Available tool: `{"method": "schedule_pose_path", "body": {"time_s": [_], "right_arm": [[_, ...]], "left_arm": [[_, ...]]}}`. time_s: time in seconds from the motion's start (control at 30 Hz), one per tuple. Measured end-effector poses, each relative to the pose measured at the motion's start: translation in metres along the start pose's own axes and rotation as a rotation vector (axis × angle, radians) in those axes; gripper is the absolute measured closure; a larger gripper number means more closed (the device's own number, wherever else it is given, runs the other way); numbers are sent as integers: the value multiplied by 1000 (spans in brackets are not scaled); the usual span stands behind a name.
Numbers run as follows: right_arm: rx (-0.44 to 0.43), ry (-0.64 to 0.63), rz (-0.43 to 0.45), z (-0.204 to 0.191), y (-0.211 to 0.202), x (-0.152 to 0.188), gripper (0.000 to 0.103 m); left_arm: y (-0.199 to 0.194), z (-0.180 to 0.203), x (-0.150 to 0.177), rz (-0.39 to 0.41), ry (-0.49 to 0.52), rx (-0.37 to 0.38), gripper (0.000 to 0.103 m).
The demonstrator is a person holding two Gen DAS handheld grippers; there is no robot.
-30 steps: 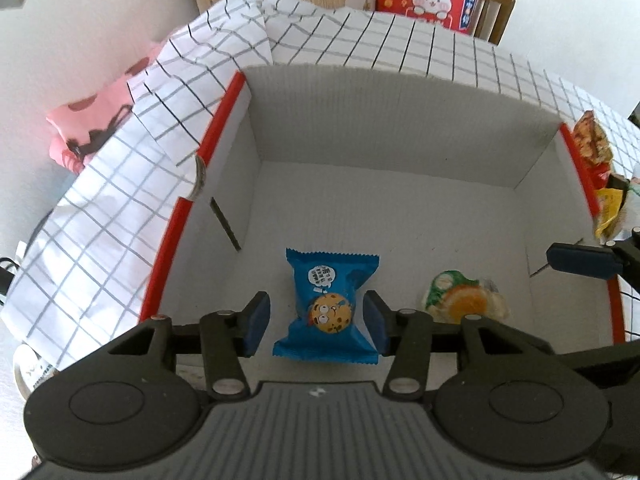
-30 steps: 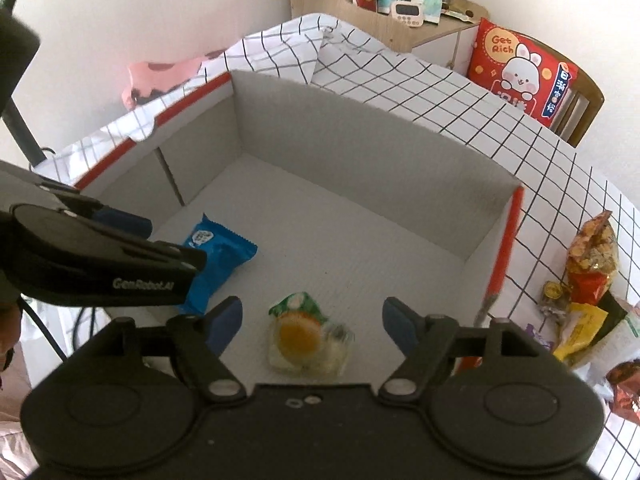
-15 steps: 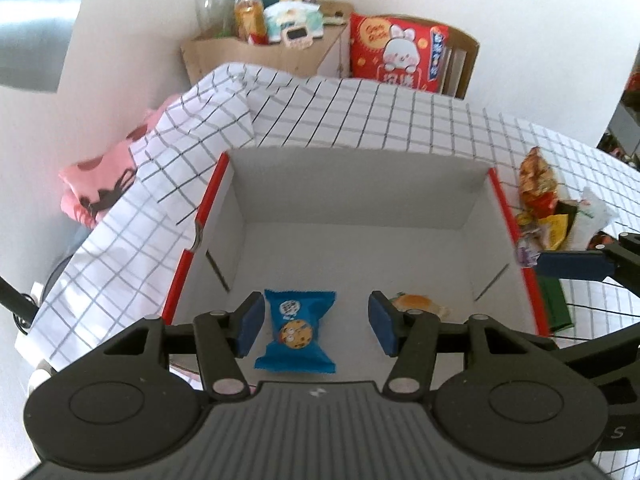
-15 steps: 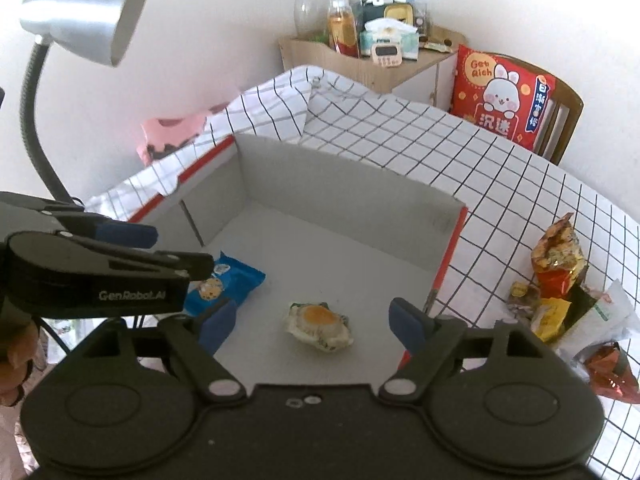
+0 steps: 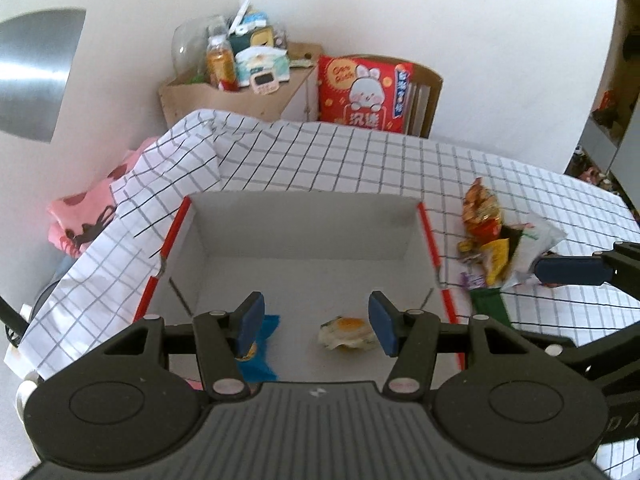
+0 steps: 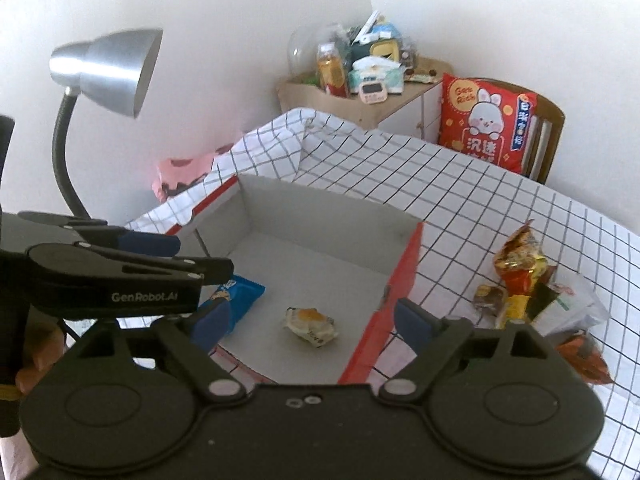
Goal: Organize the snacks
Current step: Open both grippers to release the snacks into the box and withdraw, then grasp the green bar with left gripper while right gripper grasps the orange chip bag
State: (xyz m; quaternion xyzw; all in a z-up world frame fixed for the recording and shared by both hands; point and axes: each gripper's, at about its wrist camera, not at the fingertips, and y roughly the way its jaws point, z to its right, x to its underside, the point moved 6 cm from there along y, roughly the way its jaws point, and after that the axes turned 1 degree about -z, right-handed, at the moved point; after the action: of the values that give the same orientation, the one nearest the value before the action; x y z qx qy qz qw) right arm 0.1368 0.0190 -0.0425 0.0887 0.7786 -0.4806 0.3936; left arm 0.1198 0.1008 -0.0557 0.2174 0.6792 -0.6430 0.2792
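1. Two snacks lie on the floor of the open white cardboard box with red-edged side flaps (image 5: 304, 232): a blue foil cookie packet (image 6: 236, 300) at its left and a clear-wrapped round pastry w/ orange centre (image 6: 310, 322) near the middle, apart from each other.
2. Left gripper (image 5: 316, 324) hangs over the box's near edge; its blue-padded fingers (image 5: 250, 320) stand apart w/ nothing between them (jaws have just been opening). The blue packet shows partly behind the left pad, not touched.
3. Right gripper (image 6: 314, 320) has its fingers (image 6: 416, 324) spread wide, also just been opening, empty; the pastry shows in the gap, lying below on the box floor.
4. Box sits on a surface covered by a white cloth w/ black grid lines (image 5: 360, 160).
5. Right of the box, on the cloth, a loose heap of mixed snack bags (red, yellow, green, clear) (image 6: 528, 288), close beside the box wall.
6. Silver gooseneck lamp (image 6: 108, 68) stands at left; red rabbit-print cushion (image 5: 364, 94) on a wooden chair behind.
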Motion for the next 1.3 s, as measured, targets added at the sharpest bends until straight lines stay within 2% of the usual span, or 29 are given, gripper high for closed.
{"method": "schedule_pose_path", "body": {"time_s": [0.07,0.27,0.4,0.6,0.8,1.07,1.3], "right_arm": [[7,12,22,7,-10,2,13],[57,44,77,34,-35,13,7],[93,68,121,55,-50,23,1],[126,123,158,89,-70,42,0],[161,188,169,127,-85,60,0],[240,266,141,180,-87,75,0],[274,320,97,222,-70,79,0]], "left_arm": [[-5,8,0,16,3,9,39],[-11,33,3,38,20,42,38],[-12,51,8,51,30,66,33],[-12,80,14,69,41,125,25],[-3,115,22,47,46,169,25],[22,160,29,1,61,143,25],[53,182,30,-63,46,106,25]]}}
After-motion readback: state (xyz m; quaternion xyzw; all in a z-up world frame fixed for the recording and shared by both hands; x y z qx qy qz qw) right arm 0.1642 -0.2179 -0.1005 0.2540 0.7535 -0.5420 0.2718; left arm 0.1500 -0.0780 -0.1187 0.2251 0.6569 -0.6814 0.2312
